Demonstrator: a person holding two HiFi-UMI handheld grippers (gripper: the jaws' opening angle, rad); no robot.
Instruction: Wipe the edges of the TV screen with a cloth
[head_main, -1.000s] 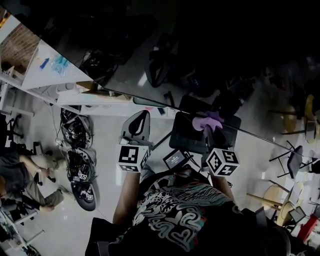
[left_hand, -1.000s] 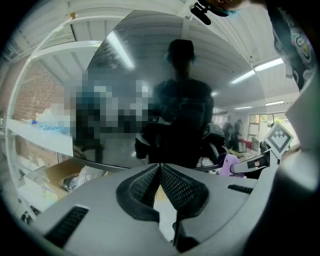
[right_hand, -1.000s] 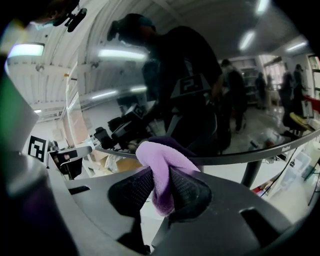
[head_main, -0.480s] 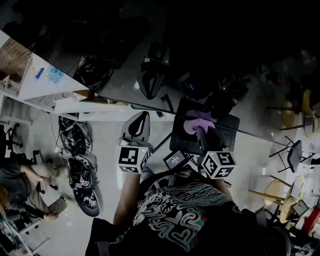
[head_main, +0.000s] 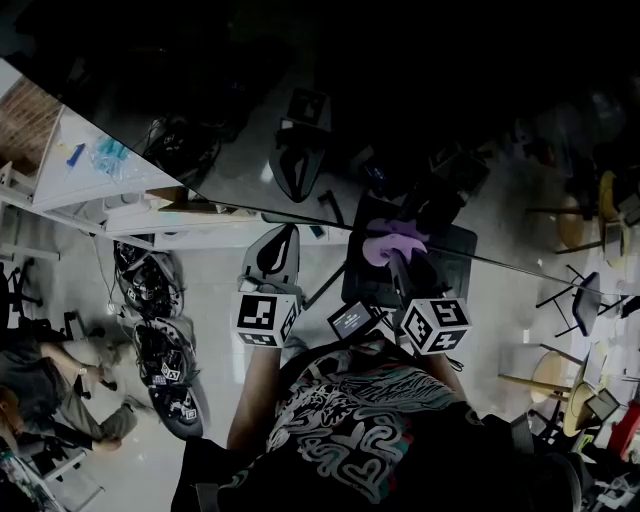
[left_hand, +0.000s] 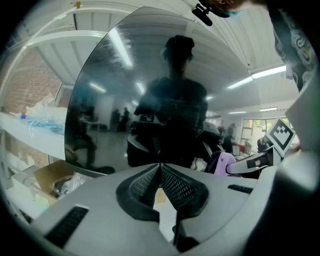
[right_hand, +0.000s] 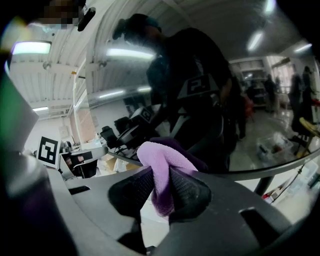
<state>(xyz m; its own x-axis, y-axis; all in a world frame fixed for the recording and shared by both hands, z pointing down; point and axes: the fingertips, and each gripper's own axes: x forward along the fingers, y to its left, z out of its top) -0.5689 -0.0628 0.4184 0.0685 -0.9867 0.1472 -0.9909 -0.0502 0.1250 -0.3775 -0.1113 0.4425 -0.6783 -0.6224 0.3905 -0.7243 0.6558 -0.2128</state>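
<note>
Ahead of the left gripper's (left_hand: 160, 167) closed, empty jaws rises the dark glossy TV screen (left_hand: 125, 100). An open brown cardboard box (left_hand: 37, 177) and a white shelf (left_hand: 30, 137) lie off to their left. The right gripper (right_hand: 159, 182) clamps a soft purple cloth (right_hand: 161, 162), whose top meets the screen's lower edge. Only the head view shows the pale floor (head_main: 210, 290) below both.

Left of the left gripper (left_hand: 159, 167) jaws we see a white shelf (left_hand: 30, 136) bearing a clear bluish plastic bag (left_hand: 42, 117). An open cardboard box (left_hand: 40, 176) sits under it. On the pale floor (head_main: 215, 290), left of those jaws, lie black gear bundles (head_main: 165, 350), and farther left a person (head_main: 45, 385) is sitting.
</note>
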